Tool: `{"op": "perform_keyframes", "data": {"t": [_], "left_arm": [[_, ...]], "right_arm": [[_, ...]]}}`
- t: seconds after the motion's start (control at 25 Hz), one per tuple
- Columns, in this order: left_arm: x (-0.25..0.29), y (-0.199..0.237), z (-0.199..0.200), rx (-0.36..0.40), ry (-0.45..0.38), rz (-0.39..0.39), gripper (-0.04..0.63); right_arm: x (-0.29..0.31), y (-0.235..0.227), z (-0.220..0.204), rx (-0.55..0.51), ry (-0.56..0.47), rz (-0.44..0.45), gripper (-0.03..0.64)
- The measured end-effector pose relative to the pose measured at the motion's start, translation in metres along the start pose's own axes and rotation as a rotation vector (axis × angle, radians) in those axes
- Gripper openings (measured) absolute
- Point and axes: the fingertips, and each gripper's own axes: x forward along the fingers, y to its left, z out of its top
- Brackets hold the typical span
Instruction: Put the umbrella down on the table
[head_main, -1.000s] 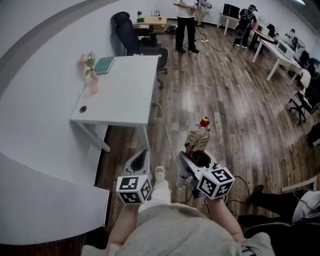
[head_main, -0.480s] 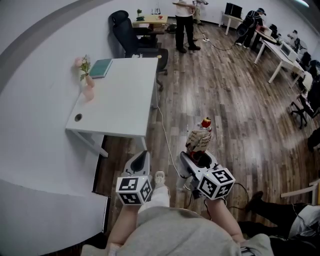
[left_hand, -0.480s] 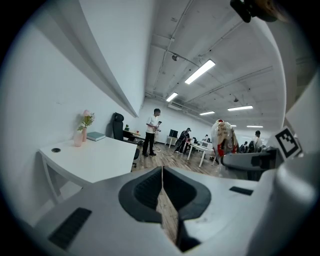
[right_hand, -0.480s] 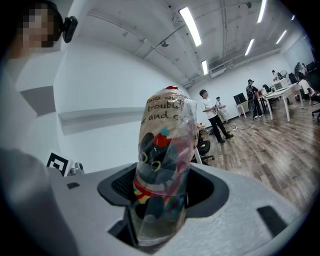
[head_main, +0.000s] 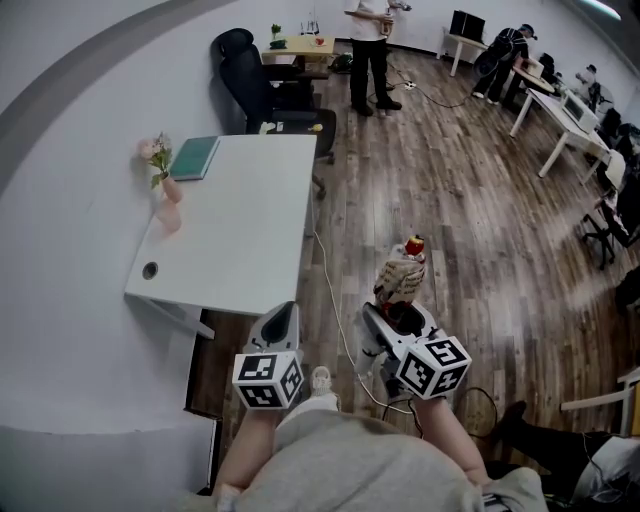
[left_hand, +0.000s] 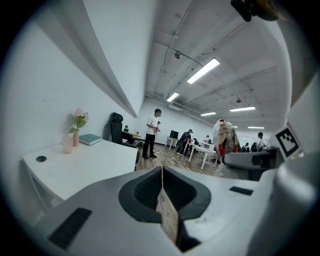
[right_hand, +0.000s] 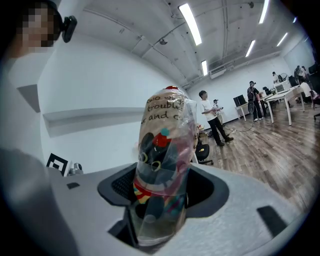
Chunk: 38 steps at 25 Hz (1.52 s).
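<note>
Your right claw (right_hand: 159, 205) was clamped on the lower end of the umbrella (right_hand: 162, 160), a short folded one in a clear printed sleeve. It stood nearly upright out of the jaws, red tip at the far end. The jaws stood fairly wide only because the bundle filled them, and the pads pressed its sides. Your left claw (left_hand: 162, 197), just to the left of the right one, was closed tight, its pads meeting with nothing between them.

Ahead of the left claw and off to its left lay the white table (head_main: 250, 230), its near edge close in front of that claw's tip in the head view. From the right claw the table was forward and to the left. Under and beyond the umbrella there was only wood floor (head_main: 450, 220). Along the table's far left edge, well away from both claws, stood a pink vase (head_main: 168, 190) with flowers and a teal book (head_main: 195, 157).

As I judge it, the putting down had not yet begun: the umbrella was in your grip, off the table and beside it. What was left was to bring the right claw leftward over the tabletop, lower it, lay the umbrella down and release it.
</note>
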Motion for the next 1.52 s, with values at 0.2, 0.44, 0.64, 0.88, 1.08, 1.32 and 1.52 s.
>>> {"op": "perform_keyframes", "data": {"t": [0.2,0.44,0.64,0.88,1.08,1.32,1.52], "left_arm": [[0.047,0.020,0.024,0.003,-0.003,-0.011,0.009],[0.095,0.043,0.043,0.005,0.003,-0.019,0.009],[0.129,0.065,0.054,0.007,0.009,-0.020,0.009],[0.160,0.096,0.067,0.011,0.006,-0.021,0.009],[0.173,0.120,0.075,0.001,0.001,-0.003,0.009],[0.177,0.140,0.077,-0.015,-0.007,0.035,0.009],[0.180,0.156,0.077,-0.026,-0.011,0.083,0.009]], "right_arm": [[0.047,-0.017,0.025,-0.008,-0.009,-0.006,0.275],[0.098,-0.034,0.045,-0.017,-0.010,-0.005,0.275],[0.137,-0.044,0.057,-0.018,-0.013,-0.006,0.275],[0.181,-0.051,0.066,-0.026,-0.017,-0.005,0.275],[0.208,-0.050,0.071,-0.032,-0.014,0.001,0.275],[0.230,-0.047,0.071,-0.030,-0.004,0.029,0.275],[0.250,-0.045,0.069,-0.037,0.012,0.073,0.275]]}}
